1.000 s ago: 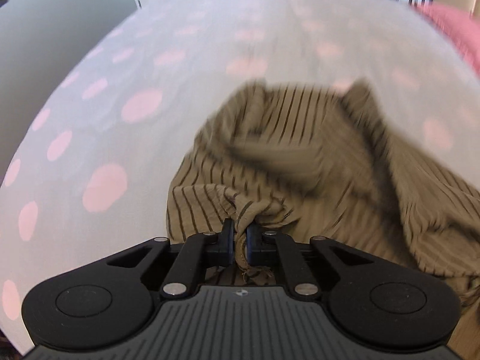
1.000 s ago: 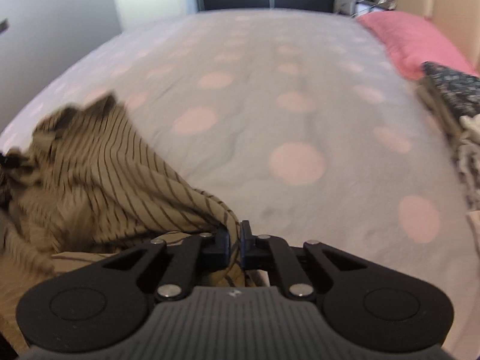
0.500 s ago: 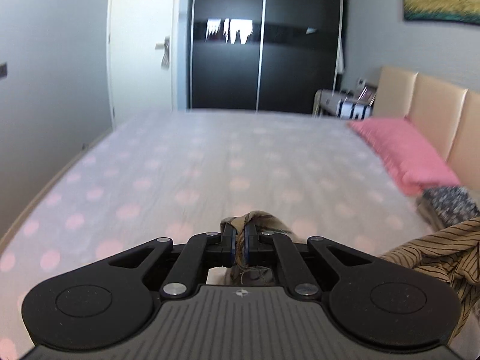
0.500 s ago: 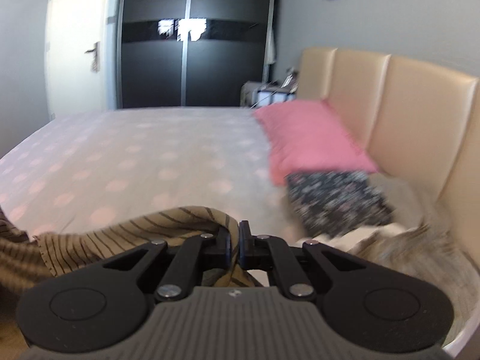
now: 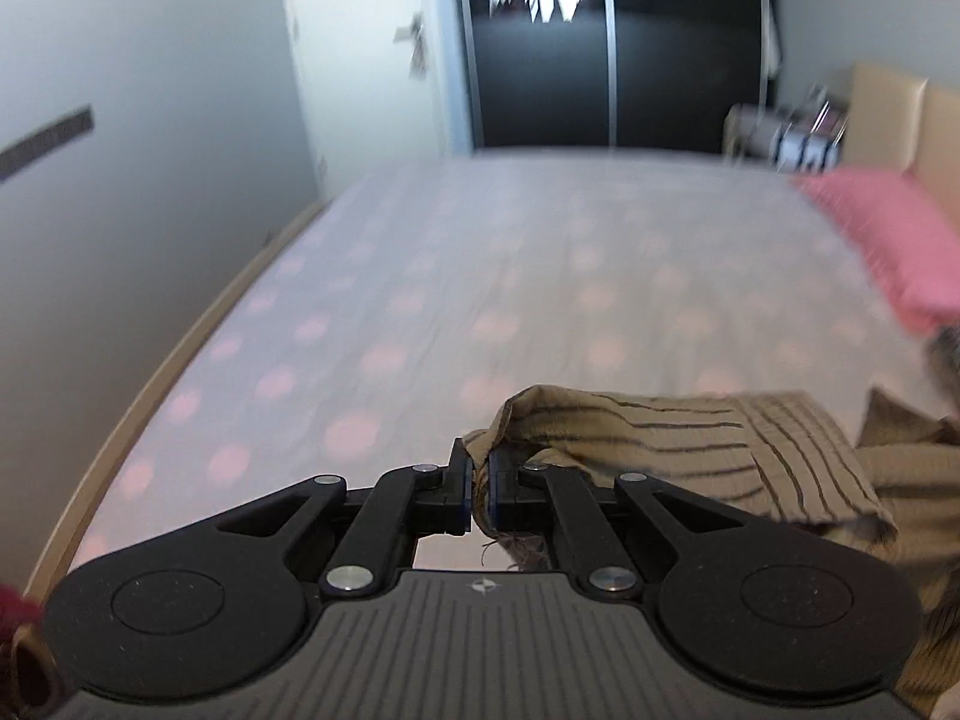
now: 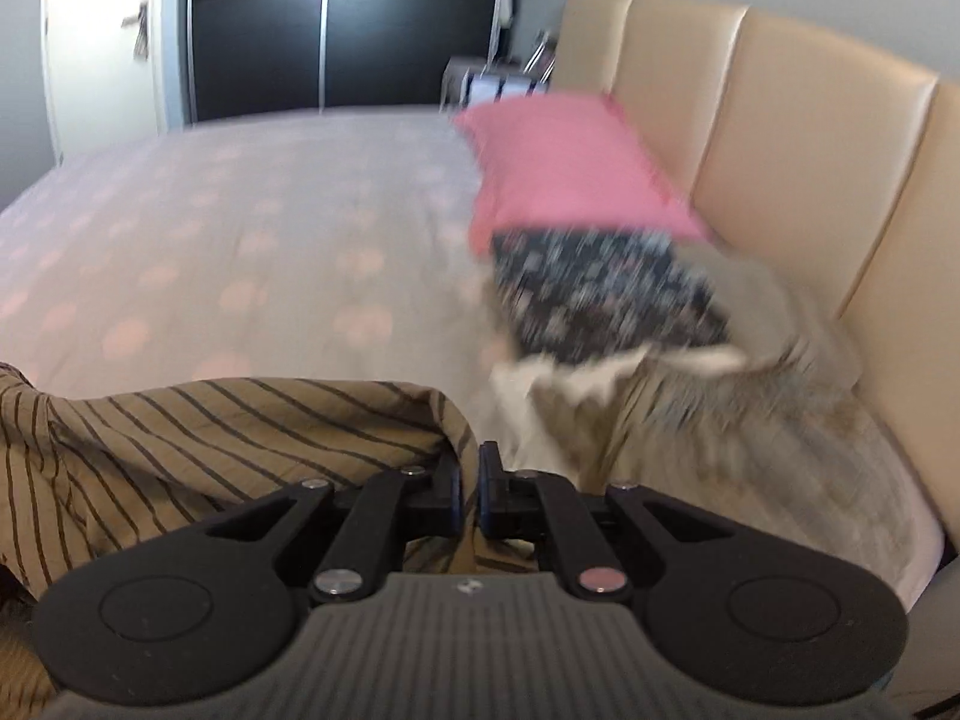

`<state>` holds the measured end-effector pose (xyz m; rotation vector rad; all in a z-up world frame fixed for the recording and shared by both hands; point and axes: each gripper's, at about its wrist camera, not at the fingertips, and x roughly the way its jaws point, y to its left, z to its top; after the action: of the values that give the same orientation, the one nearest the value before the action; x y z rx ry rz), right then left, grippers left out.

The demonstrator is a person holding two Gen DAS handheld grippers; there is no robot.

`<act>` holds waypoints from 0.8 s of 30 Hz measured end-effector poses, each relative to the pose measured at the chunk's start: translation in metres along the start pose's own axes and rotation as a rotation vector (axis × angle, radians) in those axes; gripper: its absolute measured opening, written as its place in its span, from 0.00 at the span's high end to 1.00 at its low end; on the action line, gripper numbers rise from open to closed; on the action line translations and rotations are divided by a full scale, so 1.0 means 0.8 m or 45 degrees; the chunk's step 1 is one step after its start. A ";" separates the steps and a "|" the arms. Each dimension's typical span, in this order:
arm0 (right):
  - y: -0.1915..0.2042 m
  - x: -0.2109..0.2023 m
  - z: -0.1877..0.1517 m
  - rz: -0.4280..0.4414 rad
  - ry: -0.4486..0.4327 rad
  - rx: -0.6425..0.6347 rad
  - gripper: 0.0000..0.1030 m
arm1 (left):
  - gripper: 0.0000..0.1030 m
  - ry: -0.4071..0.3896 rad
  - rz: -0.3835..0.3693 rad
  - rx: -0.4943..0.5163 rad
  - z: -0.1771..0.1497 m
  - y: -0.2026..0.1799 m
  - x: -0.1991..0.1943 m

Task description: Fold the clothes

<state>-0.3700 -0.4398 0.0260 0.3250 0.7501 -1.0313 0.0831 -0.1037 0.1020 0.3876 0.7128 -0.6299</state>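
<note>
A tan garment with thin dark stripes (image 5: 690,438) is held up above the bed, stretched between my two grippers. My left gripper (image 5: 478,480) is shut on one bunched edge of it; the cloth runs off to the right. My right gripper (image 6: 470,480) is shut on another edge, and the garment (image 6: 240,426) hangs off to the left. The lower part of the garment is hidden below both grippers.
The bed has a pale sheet with pink dots (image 5: 540,276). A pink pillow (image 6: 564,168) and a pile of other clothes, one dark and patterned (image 6: 600,294), lie against the beige headboard (image 6: 798,180). A dark wardrobe (image 5: 612,42) and a white door stand beyond.
Both grippers have lifted the striped garment off the bed and spread it apart between them. The views swung up from the sheet and now tilt down slightly.
</note>
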 end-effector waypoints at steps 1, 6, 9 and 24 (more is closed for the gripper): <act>0.006 0.013 -0.011 0.033 0.048 -0.014 0.94 | 0.97 0.069 0.027 0.006 -0.011 0.005 0.017; 0.046 0.064 -0.059 0.075 0.237 -0.156 0.93 | 0.97 0.409 0.118 0.067 -0.070 0.010 0.107; 0.057 0.069 -0.071 0.062 0.273 -0.231 0.87 | 0.96 0.585 0.135 0.140 -0.109 0.015 0.144; 0.138 -0.034 -0.063 0.460 -0.062 -0.495 0.50 | 0.49 0.370 -0.289 0.363 -0.090 -0.084 0.119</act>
<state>-0.3032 -0.3389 -0.0015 0.0920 0.7949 -0.5362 0.0603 -0.1542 -0.0237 0.6769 0.9557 -0.9054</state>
